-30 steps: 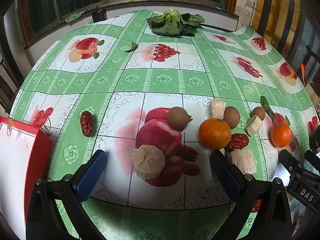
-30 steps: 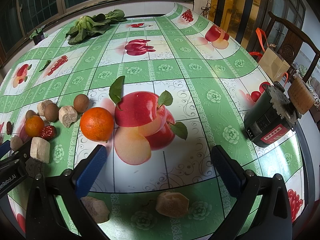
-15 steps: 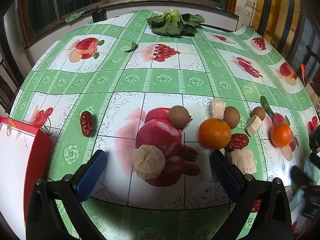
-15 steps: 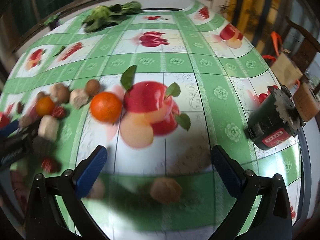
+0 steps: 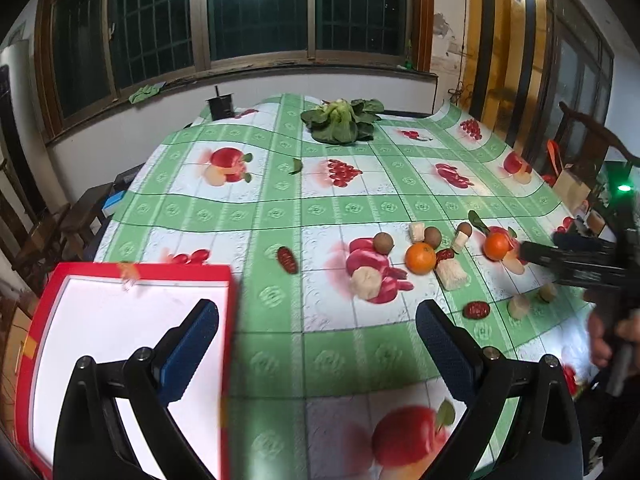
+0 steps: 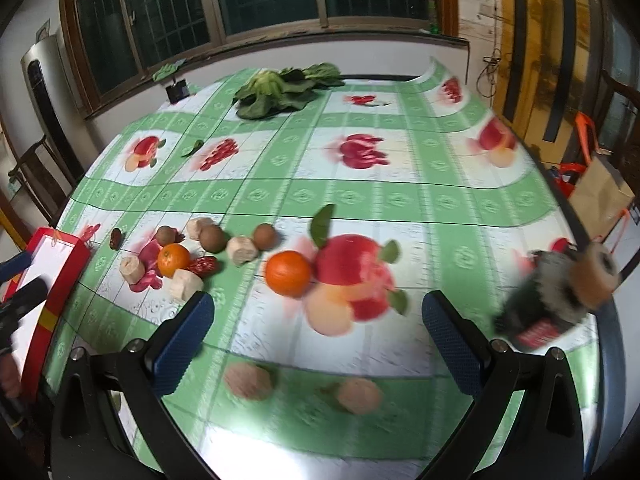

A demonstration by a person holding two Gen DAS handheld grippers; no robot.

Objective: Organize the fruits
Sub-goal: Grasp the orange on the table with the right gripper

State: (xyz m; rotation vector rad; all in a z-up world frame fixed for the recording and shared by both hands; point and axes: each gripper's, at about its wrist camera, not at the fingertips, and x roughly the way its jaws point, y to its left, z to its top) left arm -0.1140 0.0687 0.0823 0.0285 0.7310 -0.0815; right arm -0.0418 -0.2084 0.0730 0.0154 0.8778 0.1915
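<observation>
Fruits lie scattered on the green patterned tablecloth. Two oranges, brown round fruits, red dates and pale chunks sit near the table's front half. My left gripper is open and empty, raised above the near table edge, beside a red-rimmed white bag. My right gripper is open and empty too, hovering over two blurred pale chunks. The right gripper also shows from the side in the left wrist view.
A bunch of leafy greens lies at the far end. A black motor-like device rests at the right table edge. A small dark box stands far left. Chairs and bags surround the table.
Both grippers have pulled back and risen, so more of the table shows. The red-rimmed bag is now under my left gripper's left finger. Both stay open.
</observation>
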